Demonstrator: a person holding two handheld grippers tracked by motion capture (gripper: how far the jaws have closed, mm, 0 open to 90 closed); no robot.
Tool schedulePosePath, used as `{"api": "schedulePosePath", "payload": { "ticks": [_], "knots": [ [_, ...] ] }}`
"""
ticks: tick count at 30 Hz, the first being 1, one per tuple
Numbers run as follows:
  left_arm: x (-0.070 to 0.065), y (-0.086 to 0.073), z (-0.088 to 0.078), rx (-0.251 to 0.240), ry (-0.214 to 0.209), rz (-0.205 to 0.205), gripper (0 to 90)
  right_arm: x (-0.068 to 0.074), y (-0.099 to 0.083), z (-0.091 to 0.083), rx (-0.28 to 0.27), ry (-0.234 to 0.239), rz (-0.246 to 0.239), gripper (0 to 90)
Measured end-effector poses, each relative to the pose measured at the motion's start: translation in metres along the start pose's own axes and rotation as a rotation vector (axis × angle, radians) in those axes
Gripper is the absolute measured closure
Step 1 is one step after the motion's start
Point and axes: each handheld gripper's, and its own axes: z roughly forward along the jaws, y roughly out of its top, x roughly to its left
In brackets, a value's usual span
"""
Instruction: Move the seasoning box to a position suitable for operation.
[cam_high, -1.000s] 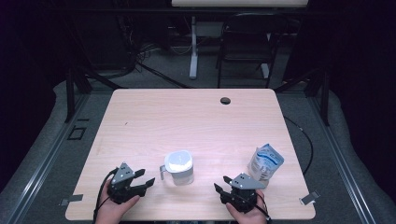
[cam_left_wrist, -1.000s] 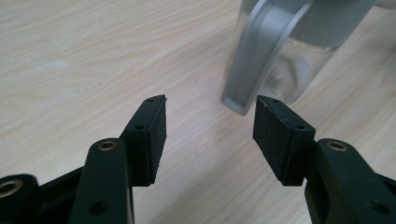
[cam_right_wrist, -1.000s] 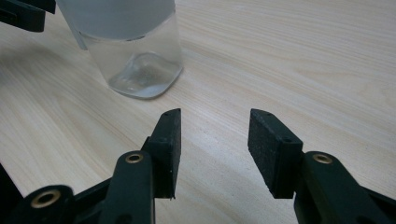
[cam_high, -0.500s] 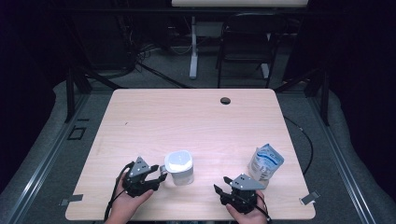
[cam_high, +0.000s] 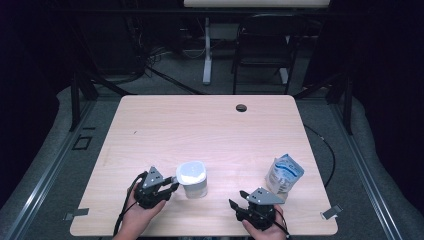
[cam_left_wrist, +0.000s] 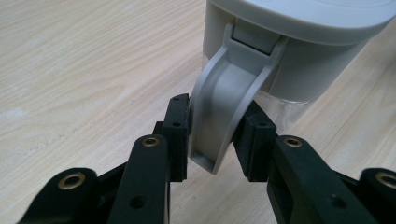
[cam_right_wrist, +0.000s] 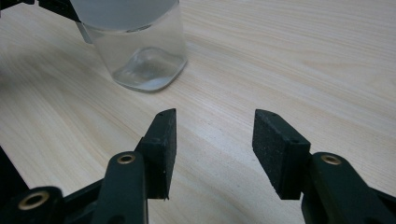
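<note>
One clear jug (cam_high: 193, 180) with a grey-white lid and one grey handle (cam_left_wrist: 224, 112) stands upright on the desk (cam_high: 210, 130), directly ahead of the left gripper (cam_high: 172, 183). In the left gripper view the jug's upper rim is cut off by the top edge, and its base is hidden behind the handle and the black pads. The handle sits between the two jaws, which have just been closing; the pad on the view's left (cam_left_wrist: 180, 126) lies against the handle, and the other pad appears to touch it as well, though a thin gap there cannot be ruled out. One right gripper (cam_high: 241, 206) rests low over the desk near its front edge, jaws apart with bare wood between them and nothing held. From its own view the jug's glass bottom (cam_right_wrist: 140, 60) stands ahead and to the left, top cropped, contents not discernible. One blue-and-white pouch (cam_high: 284, 172) stands just beyond and to the right of the right gripper; its printing is too small to read in the high view. One dark round hole (cam_high: 241, 107) lies far ahead of both grippers, near the desk's far edge. Two hands enter from the bottom edge, forearms cut off. Past the desk, one chair (cam_high: 262, 45) and one white stand (cam_high: 207, 50) sit in deep shadow, details lost.
</note>
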Motion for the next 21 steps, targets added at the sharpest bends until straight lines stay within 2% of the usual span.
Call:
{"api": "schedulePosePath", "payload": {
  "ticks": [2,11,18,19,21],
  "knots": [
    [-0.0006,0.0,0.0001,0.0,0.005,0.012,69.8,-0.0012,-0.0004,-0.0018,-0.002,-0.002,0.013,50.9],
    [-0.0028,-0.0004,-0.0015,0.008,-0.016,0.04,70.0,-0.0007,-0.0001,-0.0018,-0.011,0.005,0.005,51.3],
    [-0.0091,0.0012,-0.0032,0.016,-0.064,0.091,70.1,-0.001,0.0006,-0.0029,-0.008,0.001,-0.007,51.6],
    [-0.0096,0.0006,-0.0026,0.017,-0.094,0.11,70.1,-0.0009,0.0009,-0.0036,-0.007,0.001,-0.007,51.6],
    [-0.01,0.0005,-0.0024,0.019,-0.106,0.115,70.1,-0.0008,0.001,-0.0038,-0.008,-0.001,-0.008,51.6]
  ]
}}
